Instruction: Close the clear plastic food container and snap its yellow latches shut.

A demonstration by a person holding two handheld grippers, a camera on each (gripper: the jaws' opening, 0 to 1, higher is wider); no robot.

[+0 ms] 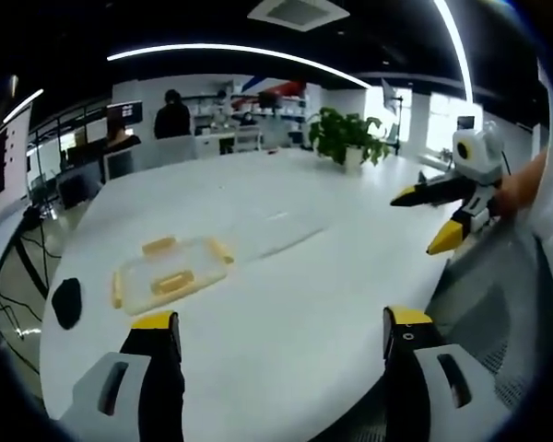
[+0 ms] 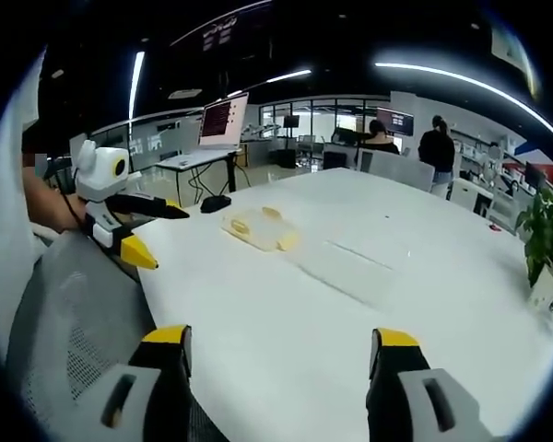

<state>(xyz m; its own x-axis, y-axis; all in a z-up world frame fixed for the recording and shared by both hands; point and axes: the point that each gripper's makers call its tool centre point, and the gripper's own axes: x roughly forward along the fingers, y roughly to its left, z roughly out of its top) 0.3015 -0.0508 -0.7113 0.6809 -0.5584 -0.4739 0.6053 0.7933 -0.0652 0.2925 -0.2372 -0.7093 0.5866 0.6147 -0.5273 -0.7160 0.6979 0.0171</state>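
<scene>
The clear plastic container with yellow latches lies flat on the white table, ahead and left of my left gripper, which is open and holds nothing. A faint flat clear piece lies just beyond it; what it is I cannot tell. At the table's right edge, my right gripper hovers open. In the right gripper view the container sits far ahead, with the clear piece to its right. My right gripper is open and empty. My left gripper hangs open at the left.
A black mouse-like object lies near the table's left edge. A potted plant stands at the far end. A grey mesh chair back is close beside the table. People stand at desks in the background.
</scene>
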